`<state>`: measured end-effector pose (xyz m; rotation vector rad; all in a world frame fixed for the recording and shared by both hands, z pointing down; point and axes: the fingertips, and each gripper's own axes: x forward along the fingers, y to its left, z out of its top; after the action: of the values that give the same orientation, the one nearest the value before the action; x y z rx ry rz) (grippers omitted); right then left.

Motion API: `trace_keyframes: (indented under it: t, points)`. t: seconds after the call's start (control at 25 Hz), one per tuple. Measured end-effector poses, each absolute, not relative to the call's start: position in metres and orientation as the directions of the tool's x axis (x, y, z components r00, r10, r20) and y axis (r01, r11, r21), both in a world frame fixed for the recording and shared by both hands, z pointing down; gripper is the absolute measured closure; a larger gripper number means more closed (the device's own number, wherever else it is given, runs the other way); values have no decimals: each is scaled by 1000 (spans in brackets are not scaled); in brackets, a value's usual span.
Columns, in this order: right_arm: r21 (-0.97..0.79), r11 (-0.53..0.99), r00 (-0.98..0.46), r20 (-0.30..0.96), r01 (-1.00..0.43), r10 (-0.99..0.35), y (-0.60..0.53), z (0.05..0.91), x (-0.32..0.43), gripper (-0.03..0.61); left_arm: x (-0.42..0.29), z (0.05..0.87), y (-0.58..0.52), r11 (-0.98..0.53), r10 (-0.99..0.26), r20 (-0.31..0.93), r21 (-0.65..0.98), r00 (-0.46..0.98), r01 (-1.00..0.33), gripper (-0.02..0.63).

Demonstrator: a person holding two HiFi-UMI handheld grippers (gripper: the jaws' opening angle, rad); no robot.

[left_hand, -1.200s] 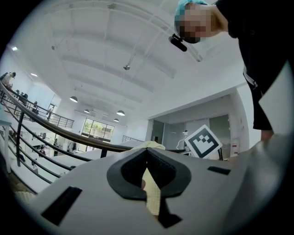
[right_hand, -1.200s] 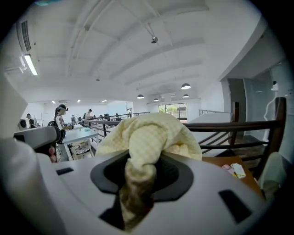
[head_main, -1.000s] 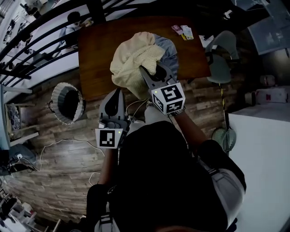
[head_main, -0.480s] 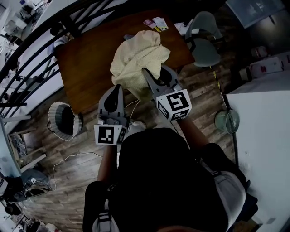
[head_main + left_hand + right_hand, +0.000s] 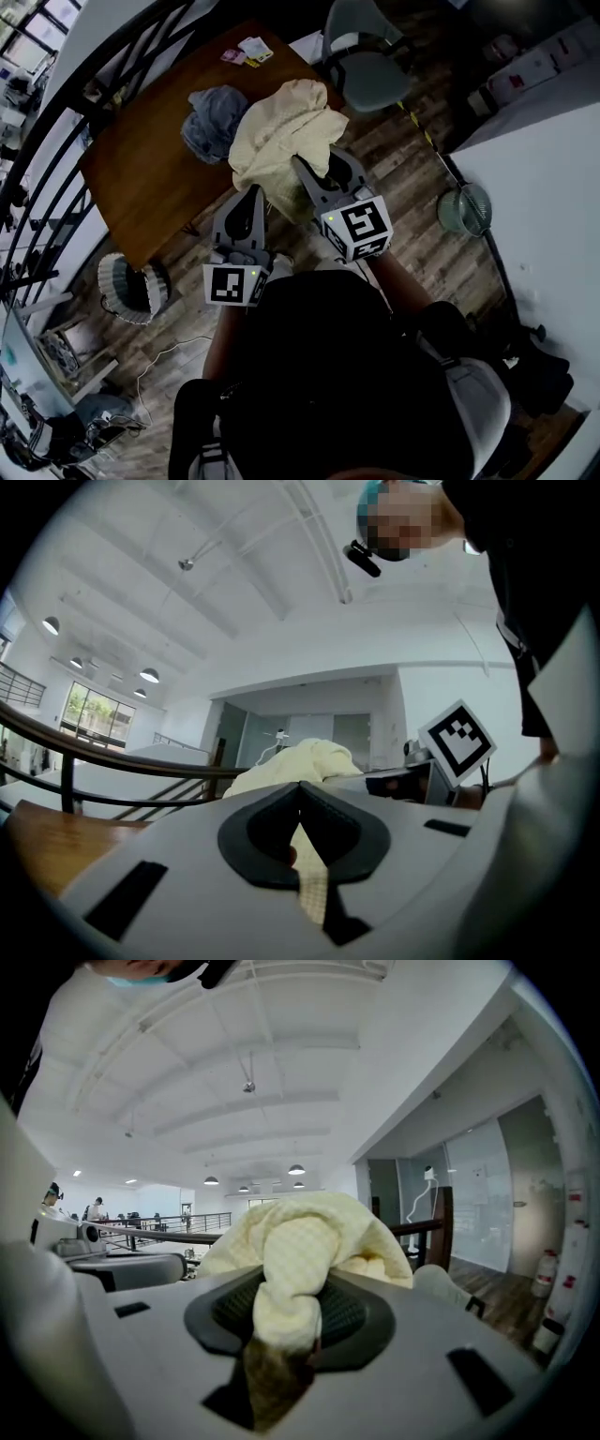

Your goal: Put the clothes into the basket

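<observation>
A pale yellow cloth (image 5: pixel 281 131) hangs bunched in the air between the table edge and the floor. My left gripper (image 5: pixel 251 191) is shut on a thin edge of the cloth (image 5: pixel 310 878). My right gripper (image 5: pixel 312 169) is shut on a thick fold of the cloth (image 5: pixel 296 1260). The two grippers sit side by side, pointing roughly level. A blue-grey garment (image 5: pixel 213 118) lies crumpled on the brown table (image 5: pixel 131 178). The white woven basket (image 5: pixel 132 287) stands on the wooden floor at the lower left, off the table's near corner.
A grey-green chair (image 5: pixel 364 54) stands past the table's right end. Small cards (image 5: pixel 247 50) lie at the table's far edge. A round green fan-like object (image 5: pixel 464 208) sits by a white counter (image 5: pixel 544 187) on the right. Black railings (image 5: pixel 37 141) run behind the table. A cable (image 5: pixel 164 352) trails across the floor.
Both grippers have carried the yellow cloth off the table top toward its near edge. The blue-grey garment beneath now lies uncovered. The table and basket have slid left in view.
</observation>
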<state>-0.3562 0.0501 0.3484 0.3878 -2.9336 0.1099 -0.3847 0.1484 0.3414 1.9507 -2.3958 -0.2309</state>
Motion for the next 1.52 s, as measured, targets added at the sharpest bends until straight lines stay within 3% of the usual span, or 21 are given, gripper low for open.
trace_keyframes:
  t: [0.8, 1.12, 1.52]
  points:
    - [-78, 829, -826, 174, -554, -536, -19, 357, -45, 428, -103, 342, 55, -163, -985, -66, 110, 157, -980, 600]
    - [-93, 681, -685, 165, -727, -709, -37, 356, 86, 428, 9, 332, 21, -372, -927, -78, 84, 366, -925, 601]
    - [-110, 462, -474, 148, -880, -868, -48, 360, 190, 428, 84, 335, -9, -563, -827, -73, 98, 558, -821, 601]
